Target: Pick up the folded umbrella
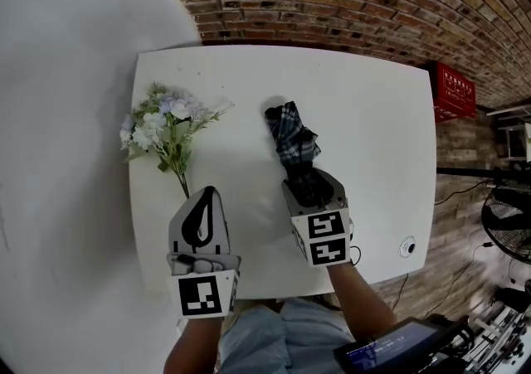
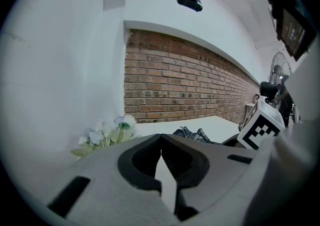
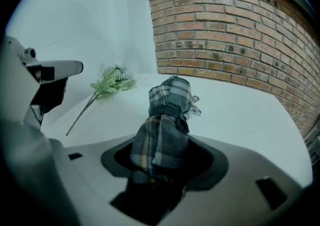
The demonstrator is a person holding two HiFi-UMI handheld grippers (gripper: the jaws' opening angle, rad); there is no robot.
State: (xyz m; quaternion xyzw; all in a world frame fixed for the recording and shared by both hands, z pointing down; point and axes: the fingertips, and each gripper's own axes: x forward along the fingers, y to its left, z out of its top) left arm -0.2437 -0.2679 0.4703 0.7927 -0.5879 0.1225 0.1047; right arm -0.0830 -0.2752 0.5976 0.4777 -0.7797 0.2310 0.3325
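Closing on the folded umbrella (image 1: 290, 138) looks like the step in hand, with the lift yet to come. The umbrella, in dark plaid fabric, lies on the white table (image 1: 377, 115) near its middle, its free end pointing toward 12 o'clock and its near end running in under the right gripper (image 1: 309, 188) at 6 o'clock. In the right gripper view the bundle (image 3: 167, 115) sits squarely between the two jaws and its cloth fills the gap from side to side, so the jaws appear to be pinching it, though how firm the hold is cannot be judged, since soft fabric gives before it resists. Nothing shows the umbrella clear of the tabletop; it seems to rest there along its whole length. The left gripper (image 1: 203, 215) hovers at about 8 o'clock from the right one, well apart from the umbrella, and the left gripper view shows its jaws (image 2: 161, 142) pressed together at the tips with nothing between them. A spray of artificial flowers (image 1: 166, 128) lies at 9 o'clock from the umbrella, near the table's left edge and out of the way. My judgement is that the next move calls for a settled squeeze low on the bundle, then a straight rise, watching that the free end does not droop or slide out of the jaws.
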